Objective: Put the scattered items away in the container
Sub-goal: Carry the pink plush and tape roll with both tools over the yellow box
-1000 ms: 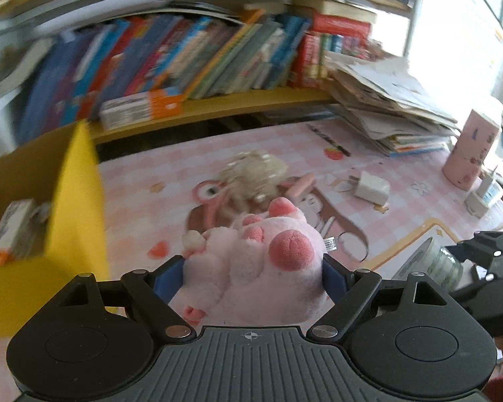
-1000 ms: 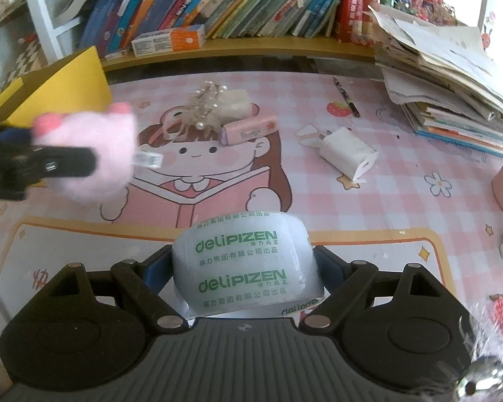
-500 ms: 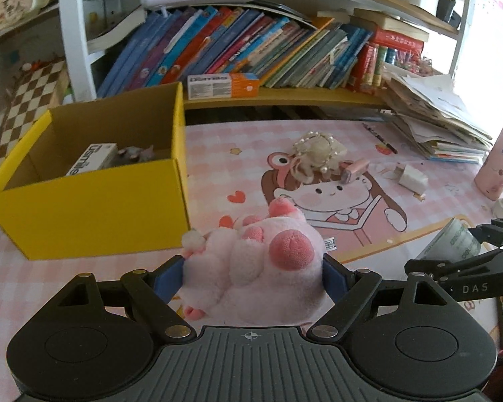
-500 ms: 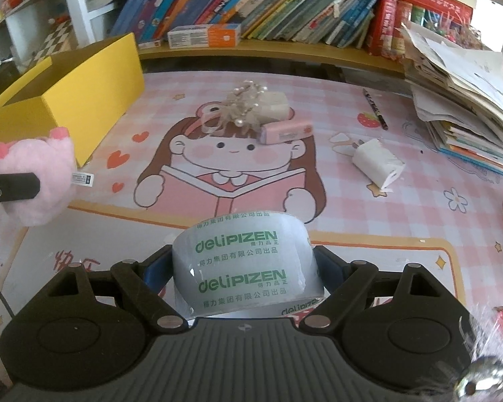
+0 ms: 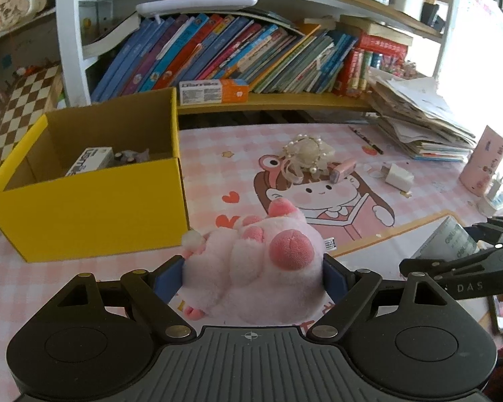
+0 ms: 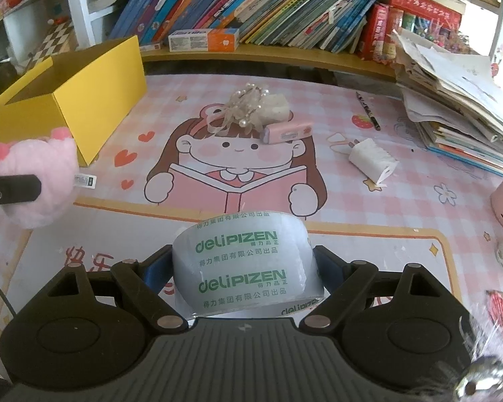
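Observation:
My left gripper (image 5: 253, 268) is shut on a pink plush toy (image 5: 261, 261), held above the desk just right of the open yellow box (image 5: 94, 204). The box holds a white carton (image 5: 90, 160) and a small grey item. My right gripper (image 6: 244, 268) is shut on a roll of clear tape (image 6: 244, 268) with green lettering, over the desk's front edge. The plush toy (image 6: 40, 181) and the yellow box (image 6: 94, 97) show at the left of the right wrist view. On the mat lie a pearl hair bow (image 6: 248, 110), a pink eraser (image 6: 286, 133), a white charger (image 6: 372, 164).
A pink cartoon desk mat (image 6: 352, 117) covers the desk. A pencil (image 6: 367, 110) lies near a tall pile of papers and books (image 6: 452, 100) at the right. A bookshelf (image 5: 234, 60) runs along the back. A pink cup (image 5: 483, 164) stands at the far right.
The left gripper with the plush toy has pulled back and away from the yellow box, which now shows whole at the left. The right gripper has kept hold of the tape and drawn back slightly.

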